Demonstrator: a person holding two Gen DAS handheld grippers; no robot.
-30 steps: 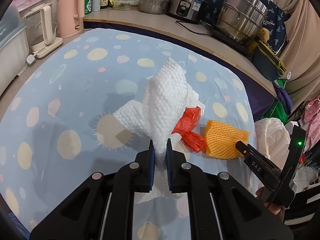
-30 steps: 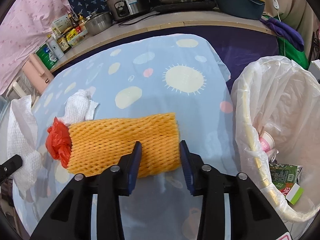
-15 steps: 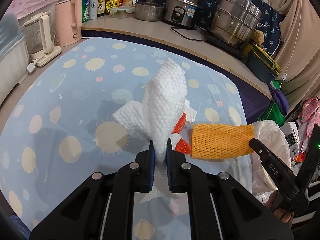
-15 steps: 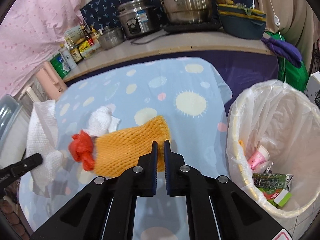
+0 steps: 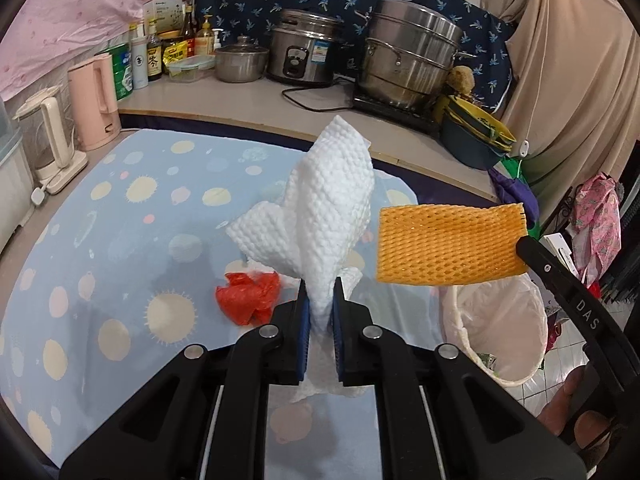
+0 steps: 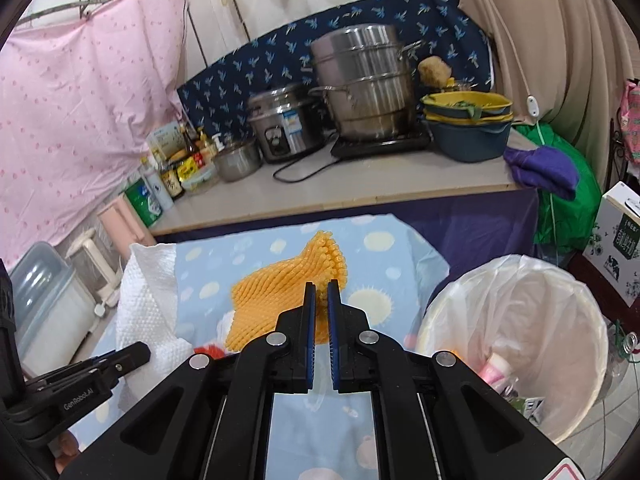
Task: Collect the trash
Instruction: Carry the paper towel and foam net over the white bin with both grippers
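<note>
In the left wrist view the left gripper (image 5: 319, 300) sits at bottom centre, its blue-padded jaws pinched on a crumpled white embossed paper towel (image 5: 328, 208) that stands up through the middle of the frame, clear of the table. To the right of it, an orange foam mesh fruit sleeve (image 5: 448, 244) hangs in the air, gripped at its right end by the right gripper (image 5: 524, 246), whose black arm runs down to the lower right corner. Below the sleeve, at lower right, stands a round bin lined with a clear plastic bag (image 5: 500, 320), beside the table edge. A crumpled red plastic scrap (image 5: 248, 296) lies on the light blue tablecloth with sun and dot print (image 5: 120, 240), just left of the left gripper's jaws.

In the right wrist view the jaws are narrow and clamped on the sleeve, which bunches up above the fingertips at frame centre; the lined bin fills the lower right, with a few wrappers inside. The towel rises at left.

Behind the table a counter (image 5: 248, 100) carries a steel stacked steamer pot (image 5: 412, 64), a steel rice cooker (image 5: 304, 52), a small lidded pot (image 5: 240, 62), bottles and jars (image 5: 160, 56) and a pink electric kettle (image 5: 94, 104).
</note>
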